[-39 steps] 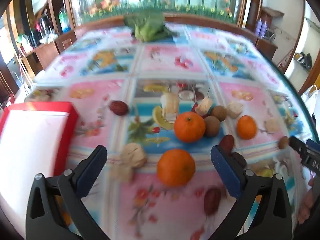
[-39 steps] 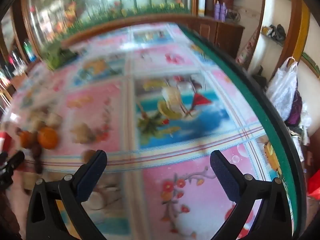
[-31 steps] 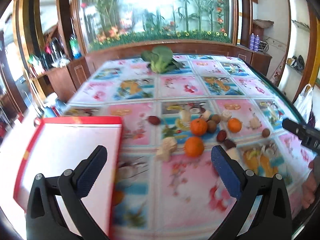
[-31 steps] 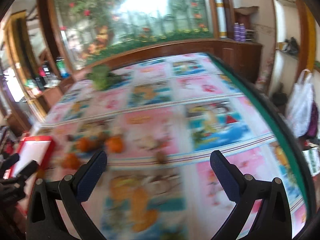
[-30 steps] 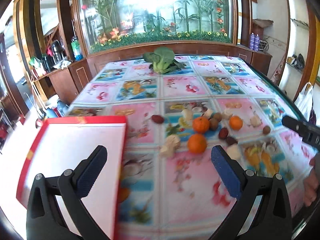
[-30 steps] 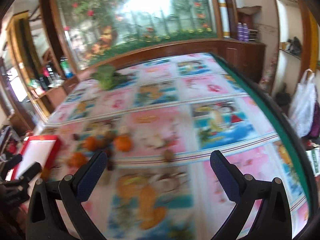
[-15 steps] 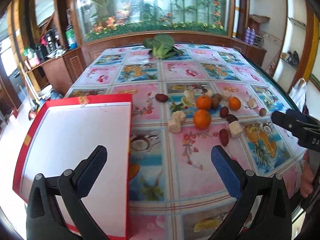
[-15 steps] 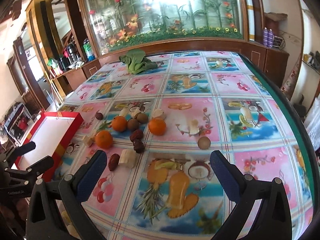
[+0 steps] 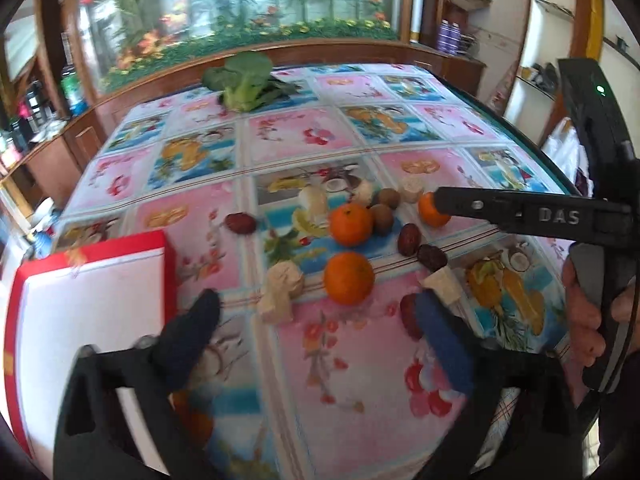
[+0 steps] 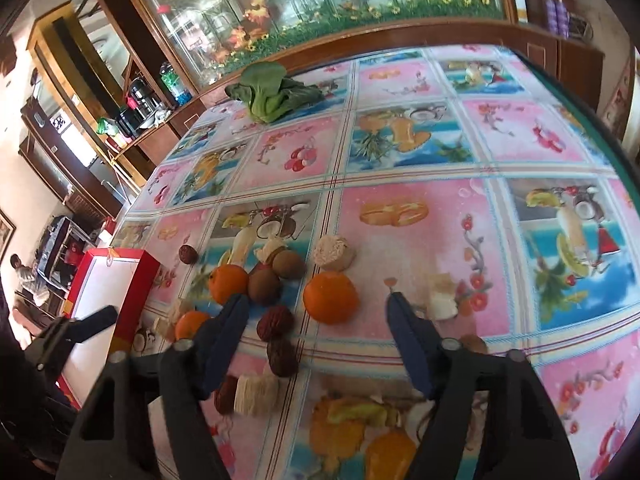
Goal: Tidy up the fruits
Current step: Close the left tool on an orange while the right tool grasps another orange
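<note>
In the left wrist view, the left gripper (image 9: pixel 316 314) has dropped closer to the table (image 9: pixel 280 152) than half a second ago, when the whole spread of fruit lay far off. Its jaws have just been closing but stand spread, nothing between them; a beige chunk (image 9: pixel 282 290) and the near orange (image 9: pixel 349 278) sit just beyond the fingertips. The red tray (image 9: pixel 168 264) lies to the left, its white floor bare, so nothing seems sorted yet. The right gripper's finger crosses in from the right, above a third orange (image 9: pixel 430 210), with the person's hand (image 9: pixel 588 312) on its handle. In the right wrist view, the right gripper (image 10: pixel 316 306) has likewise come in low, and its jaws have just been narrowing yet are still parted, pinching nothing; an orange (image 10: pixel 330 298) lies between the tips, slightly ahead. Dark dates (image 10: pixel 275 322) sit close by. Judging by this, a first pick is being lined up.
</note>
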A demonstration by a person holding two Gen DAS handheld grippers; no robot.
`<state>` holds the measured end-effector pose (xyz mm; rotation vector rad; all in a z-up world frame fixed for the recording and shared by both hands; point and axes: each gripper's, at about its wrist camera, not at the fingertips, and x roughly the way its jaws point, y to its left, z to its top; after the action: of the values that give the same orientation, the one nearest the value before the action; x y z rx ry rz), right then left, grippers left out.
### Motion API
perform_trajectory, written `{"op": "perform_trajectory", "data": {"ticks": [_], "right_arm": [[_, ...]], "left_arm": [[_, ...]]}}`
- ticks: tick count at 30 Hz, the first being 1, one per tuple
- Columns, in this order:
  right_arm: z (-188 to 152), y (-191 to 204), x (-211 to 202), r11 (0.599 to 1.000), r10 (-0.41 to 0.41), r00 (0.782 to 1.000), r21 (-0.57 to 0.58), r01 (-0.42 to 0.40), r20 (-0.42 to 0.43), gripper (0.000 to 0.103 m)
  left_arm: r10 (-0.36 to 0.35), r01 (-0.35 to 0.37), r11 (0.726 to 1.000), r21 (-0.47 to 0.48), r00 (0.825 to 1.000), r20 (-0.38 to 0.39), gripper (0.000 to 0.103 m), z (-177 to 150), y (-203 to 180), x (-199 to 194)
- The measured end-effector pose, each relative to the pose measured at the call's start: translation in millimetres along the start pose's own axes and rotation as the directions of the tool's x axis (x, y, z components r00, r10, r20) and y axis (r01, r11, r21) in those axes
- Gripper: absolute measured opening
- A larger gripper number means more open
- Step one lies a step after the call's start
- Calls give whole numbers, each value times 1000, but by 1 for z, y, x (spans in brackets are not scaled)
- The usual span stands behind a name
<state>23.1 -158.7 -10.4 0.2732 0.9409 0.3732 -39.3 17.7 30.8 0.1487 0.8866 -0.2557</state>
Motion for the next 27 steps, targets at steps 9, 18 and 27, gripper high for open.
{"op": "perform_trajectory", "data": {"ticks": [9,18,27], "right_arm": [[4,-7,19,1000,-11,999,19,12,-41,51],[5,-1,25,999,-34,999,-37,33,-27,49],[4,2,28,997,-39,999,-72,37,-30,32]], "left_arm": [[-91,93,994,56,995,-32,71,12,-8,28],[-115,119,987,105,993,-38,64,14,-9,39],[-171,176,972,158,984,-44,61,11,-15,37]]}}
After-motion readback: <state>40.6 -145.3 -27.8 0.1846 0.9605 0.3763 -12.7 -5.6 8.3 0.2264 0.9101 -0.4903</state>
